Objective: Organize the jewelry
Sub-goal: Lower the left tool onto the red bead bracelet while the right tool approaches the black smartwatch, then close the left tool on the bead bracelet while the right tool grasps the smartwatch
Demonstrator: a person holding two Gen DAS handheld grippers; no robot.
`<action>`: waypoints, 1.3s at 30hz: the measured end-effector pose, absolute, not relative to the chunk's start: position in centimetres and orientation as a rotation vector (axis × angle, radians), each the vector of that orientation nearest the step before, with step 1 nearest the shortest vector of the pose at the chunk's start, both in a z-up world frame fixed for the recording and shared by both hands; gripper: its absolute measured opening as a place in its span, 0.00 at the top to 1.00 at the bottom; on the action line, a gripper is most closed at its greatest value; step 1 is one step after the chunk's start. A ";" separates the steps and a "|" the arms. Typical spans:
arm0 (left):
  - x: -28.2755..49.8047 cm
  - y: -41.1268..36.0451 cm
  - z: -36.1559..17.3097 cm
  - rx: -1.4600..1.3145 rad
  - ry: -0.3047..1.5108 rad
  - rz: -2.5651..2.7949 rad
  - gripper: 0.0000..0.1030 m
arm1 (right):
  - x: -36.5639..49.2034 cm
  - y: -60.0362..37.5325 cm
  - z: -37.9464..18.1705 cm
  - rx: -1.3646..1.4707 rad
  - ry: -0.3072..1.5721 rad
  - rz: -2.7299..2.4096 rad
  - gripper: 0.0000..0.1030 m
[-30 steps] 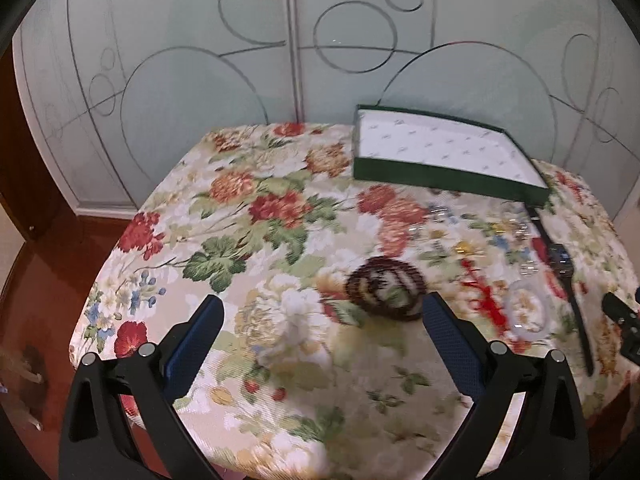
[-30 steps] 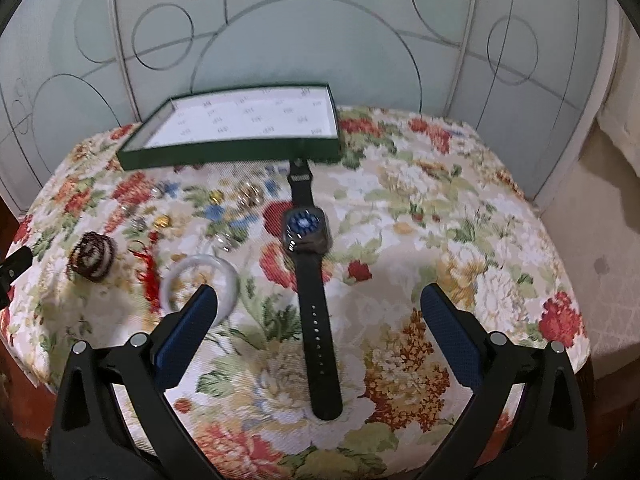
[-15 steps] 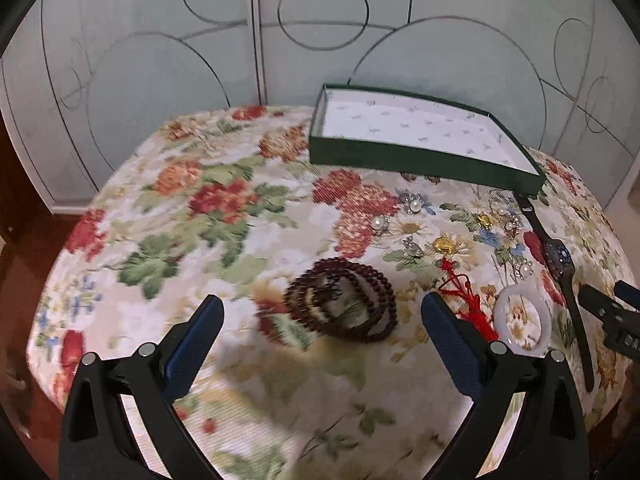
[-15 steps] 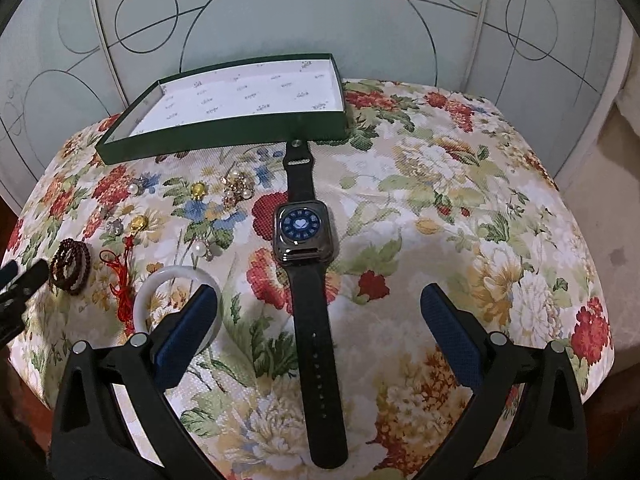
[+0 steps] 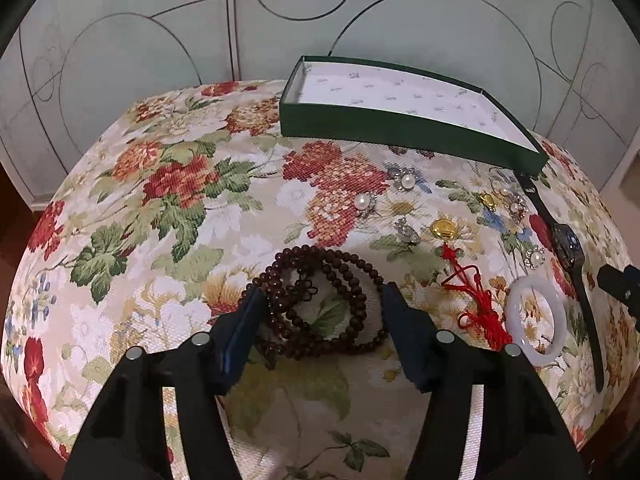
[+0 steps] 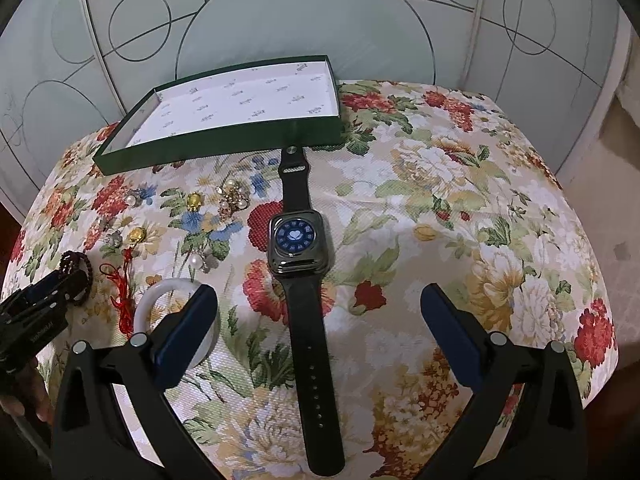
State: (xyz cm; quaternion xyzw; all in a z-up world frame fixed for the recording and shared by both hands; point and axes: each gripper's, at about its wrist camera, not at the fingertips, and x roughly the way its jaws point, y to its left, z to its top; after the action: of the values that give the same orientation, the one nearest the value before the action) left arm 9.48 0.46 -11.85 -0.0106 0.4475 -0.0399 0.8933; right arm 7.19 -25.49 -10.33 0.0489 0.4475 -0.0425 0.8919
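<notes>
Green-walled white-lined box [image 5: 400, 132] empty; nothing sorted. Left gripper [image 5: 322, 304] closing around dark wooden bead bracelet [image 5: 320, 304], pads not visibly pressing. Right gripper [image 6: 320, 308] apart over black smartwatch [image 6: 298, 244].

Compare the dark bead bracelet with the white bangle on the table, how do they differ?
The bead bracelet is dark brown, made of many small beads coiled in several loops; the white bangle is one smooth, pale, rigid ring. The bead bracelet sits between the fingers of the left claw, whose jaws have just been closing around it; the white bangle lies free, beside a red tassel. Both rest flat on the floral cloth, outside the green box.
</notes>
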 end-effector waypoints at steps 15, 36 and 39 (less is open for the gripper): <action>9.8 1.2 -10.1 0.022 0.884 -0.060 0.86 | 8.9 -25.2 -10.9 0.099 0.931 -0.091 0.02; 10.4 2.2 -9.4 -0.005 0.874 -0.051 0.86 | 11.8 -24.9 -13.4 0.052 0.963 -0.087 0.49; 10.4 2.2 -9.4 -0.003 0.871 -0.055 0.86 | 11.7 -24.5 -13.2 0.037 0.959 -0.076 0.58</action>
State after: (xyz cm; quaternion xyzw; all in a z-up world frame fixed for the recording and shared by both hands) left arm 10.41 2.16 -9.35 -0.0014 0.4216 -0.0267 0.9064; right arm 11.71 -24.47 -13.23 0.0179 0.4614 -0.0365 0.8863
